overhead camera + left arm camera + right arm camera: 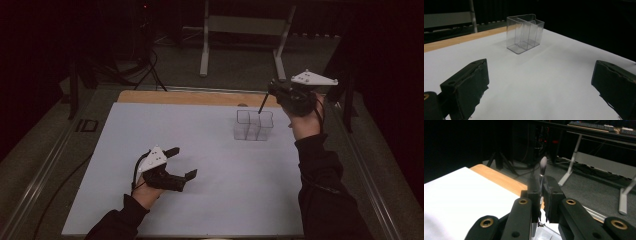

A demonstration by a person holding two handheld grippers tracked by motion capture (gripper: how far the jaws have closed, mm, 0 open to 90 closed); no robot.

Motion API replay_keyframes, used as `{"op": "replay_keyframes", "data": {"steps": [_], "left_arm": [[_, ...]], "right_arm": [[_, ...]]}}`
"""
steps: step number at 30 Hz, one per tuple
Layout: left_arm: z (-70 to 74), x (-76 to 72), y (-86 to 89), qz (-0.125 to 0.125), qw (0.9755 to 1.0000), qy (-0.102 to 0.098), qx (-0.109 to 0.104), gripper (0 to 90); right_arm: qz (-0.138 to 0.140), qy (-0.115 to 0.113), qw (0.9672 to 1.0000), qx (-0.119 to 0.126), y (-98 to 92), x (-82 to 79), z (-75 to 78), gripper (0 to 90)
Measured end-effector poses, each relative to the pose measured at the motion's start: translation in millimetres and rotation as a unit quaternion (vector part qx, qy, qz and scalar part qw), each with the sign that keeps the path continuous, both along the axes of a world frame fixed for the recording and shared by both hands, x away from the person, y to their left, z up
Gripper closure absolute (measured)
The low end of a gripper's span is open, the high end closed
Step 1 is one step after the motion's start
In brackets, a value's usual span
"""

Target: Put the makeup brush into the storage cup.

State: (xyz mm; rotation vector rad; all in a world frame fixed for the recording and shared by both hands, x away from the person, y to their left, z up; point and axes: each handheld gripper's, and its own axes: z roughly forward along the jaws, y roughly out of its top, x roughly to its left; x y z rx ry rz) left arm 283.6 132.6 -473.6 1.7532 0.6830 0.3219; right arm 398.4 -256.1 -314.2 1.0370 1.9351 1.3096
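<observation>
The surface [210, 150] was covered by a white sheet, with a strip of bare wood showing along its far edge. A clear plastic organizer [253, 125], divided into compartments, stood upright on the sheet toward the far right. In the left gripper view the organizer [524, 33] was seen ahead, well apart from that gripper, and appeared to hold nothing.

The left gripper [181, 162] was held low over the near left part of the sheet, in the person's left hand [146, 192]. Its fingers [467, 85] stood wide apart with nothing between them; whether they touched the sheet could not be told.

The right gripper [272, 89] was held raised beyond the far right corner of the organizer, in the person's right hand [305, 122]. Its fingers [534, 195] were closed on a slender brush [542, 173]. In the right gripper view the brush head, pale and soft in outline, rose above the fingers, its detail blurred. In the high view the brush's dark handle [262, 104] ran down from the gripper at a slant, its lower end at the organizer's top rim on the right side. Whether that end was inside a compartment or just above the rim could not be told.

A pale metal frame [245, 35] stood on the floor beyond the surface.
</observation>
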Motion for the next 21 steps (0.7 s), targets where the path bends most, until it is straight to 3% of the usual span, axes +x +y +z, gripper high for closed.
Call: {"op": "replay_keyframes", "data": {"steps": [10,21], "left_arm": [[0.0,-1.7,-1.3,-0.003,1.0000,-0.006,0.002,2.9],[-1.8,-1.3,-0.8,0.000,1.0000,-0.004,0.001,3.1]], "right_arm": [[-0.008,0.032,0.9995,-0.002,2.2,26.9,-20.0,84.4],[-0.011,0.067,0.9977,-0.002,3.6,41.1,-49.0,84.4]]}}
